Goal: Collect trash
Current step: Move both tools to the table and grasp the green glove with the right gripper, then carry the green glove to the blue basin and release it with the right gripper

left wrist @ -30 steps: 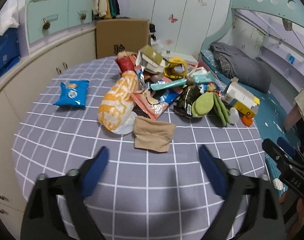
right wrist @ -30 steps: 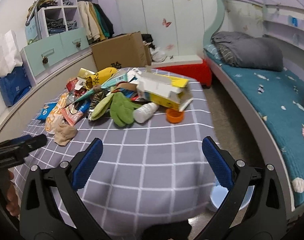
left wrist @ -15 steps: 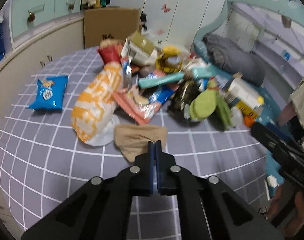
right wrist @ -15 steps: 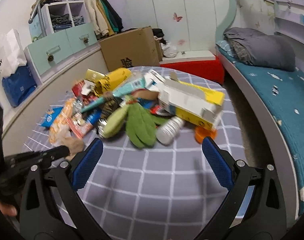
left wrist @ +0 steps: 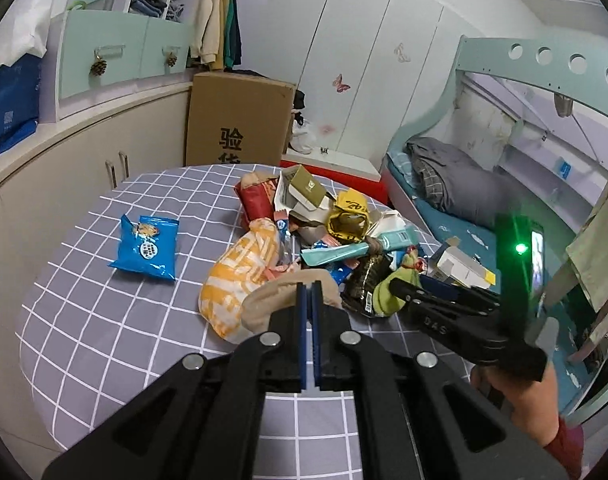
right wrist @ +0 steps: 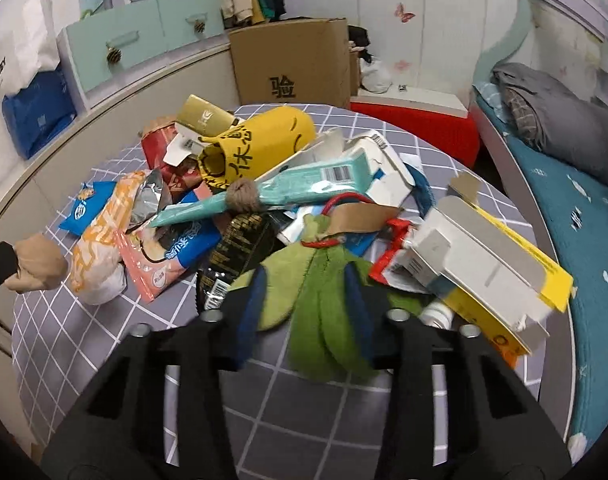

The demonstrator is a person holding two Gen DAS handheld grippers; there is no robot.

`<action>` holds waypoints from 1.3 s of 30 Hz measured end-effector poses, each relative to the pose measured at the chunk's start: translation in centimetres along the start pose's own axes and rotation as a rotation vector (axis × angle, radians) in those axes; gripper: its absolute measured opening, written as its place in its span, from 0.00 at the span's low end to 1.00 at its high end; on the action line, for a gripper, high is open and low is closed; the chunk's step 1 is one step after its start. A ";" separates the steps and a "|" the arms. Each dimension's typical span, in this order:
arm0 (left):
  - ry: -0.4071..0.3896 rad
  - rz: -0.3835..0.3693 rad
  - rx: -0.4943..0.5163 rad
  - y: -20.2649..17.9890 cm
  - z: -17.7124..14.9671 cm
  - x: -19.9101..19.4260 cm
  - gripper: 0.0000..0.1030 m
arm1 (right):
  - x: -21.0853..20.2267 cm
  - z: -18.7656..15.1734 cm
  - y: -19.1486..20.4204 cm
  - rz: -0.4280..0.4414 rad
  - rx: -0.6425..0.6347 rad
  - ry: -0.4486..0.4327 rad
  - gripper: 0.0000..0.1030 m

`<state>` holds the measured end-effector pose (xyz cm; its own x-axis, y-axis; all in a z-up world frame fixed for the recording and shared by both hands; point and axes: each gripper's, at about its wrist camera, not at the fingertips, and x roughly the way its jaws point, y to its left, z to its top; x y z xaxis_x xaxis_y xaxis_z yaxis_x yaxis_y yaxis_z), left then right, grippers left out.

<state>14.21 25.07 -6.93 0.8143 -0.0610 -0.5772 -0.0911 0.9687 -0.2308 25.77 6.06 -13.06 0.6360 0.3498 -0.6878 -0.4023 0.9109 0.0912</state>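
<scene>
A pile of trash lies on the grey checked table [left wrist: 103, 320]: an orange-white bag [left wrist: 239, 268], a blue snack bag [left wrist: 147, 246], a yellow sock [right wrist: 255, 148], a teal tube [right wrist: 287, 190], a white-yellow carton [right wrist: 488, 276]. My left gripper [left wrist: 308, 292] is shut on a beige sock [left wrist: 271, 300], lifted off the table; the sock also shows in the right wrist view [right wrist: 37, 266]. My right gripper [right wrist: 304, 300] is half closed around a green glove [right wrist: 316, 304], its pads at the glove's sides.
A cardboard box [left wrist: 239, 120] stands behind the table. Cabinets [left wrist: 43, 184] run along the left. A bed [right wrist: 564, 184] with grey bedding lies to the right. My right gripper's body [left wrist: 464, 316] sits close beside the left one.
My left gripper shut on the beige sock and lifted it. My right gripper moved forward over the green glove and narrowed around it.
</scene>
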 end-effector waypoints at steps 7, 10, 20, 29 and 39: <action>-0.029 -0.020 0.009 -1.5 0.0 -0.9 0.02 | -3.4 -0.1 0.2 0.127 0.008 -0.061 0.14; -0.051 -0.021 0.017 -2.4 0.2 -1.8 0.02 | -5.9 -0.4 0.1 0.207 0.032 -0.104 0.14; -0.048 -0.140 0.163 -12.2 -0.9 -3.1 0.02 | -16.0 -3.6 -6.1 0.204 0.151 -0.272 0.14; 0.078 -0.323 0.320 -25.3 -4.6 1.5 0.02 | -19.4 -12.5 -18.3 0.017 0.384 -0.259 0.14; 0.315 -0.380 0.529 -38.1 -11.6 12.0 0.02 | -16.7 -21.7 -28.8 -0.265 0.571 -0.132 0.14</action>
<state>20.78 -15.37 -14.10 0.5233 -0.4062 -0.7491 0.5202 0.8485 -0.0968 12.50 -30.79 -19.80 0.7561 0.0875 -0.6485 0.1704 0.9305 0.3242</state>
